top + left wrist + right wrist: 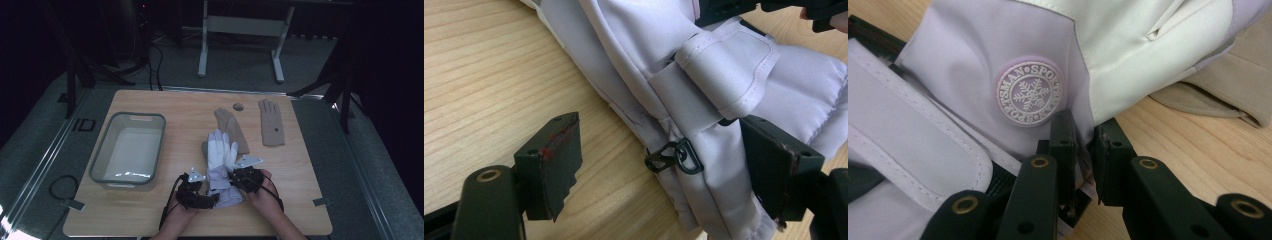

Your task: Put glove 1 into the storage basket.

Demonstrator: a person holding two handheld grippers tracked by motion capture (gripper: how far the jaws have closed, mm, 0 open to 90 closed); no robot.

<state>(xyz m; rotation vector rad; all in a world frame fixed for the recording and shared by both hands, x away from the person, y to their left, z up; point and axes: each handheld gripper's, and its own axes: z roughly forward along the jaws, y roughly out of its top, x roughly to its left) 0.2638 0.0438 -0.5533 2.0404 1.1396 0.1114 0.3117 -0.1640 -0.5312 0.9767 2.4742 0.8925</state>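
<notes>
Your right gripper point(1083, 145) pinching the white ski glove's point(220, 155) right edge, your left gripper point(664, 170) wide open astride its near cuff, tan gloves point(271, 122) far right.

Round lilac badge point(1029, 93) on the back of the white-and-lavender ski glove point(1128, 55): raised white lettering around the rim, "SPORTSMAN" along the top and the same word seemingly repeated along the bottom, where it reads upside down and is harder to make out; a white snowflake emblem sits at the centre.

Dark floor mat left of the desk point(165, 220): marking "ID" point(83, 124) in large dark characters, seen in the high view.
</notes>
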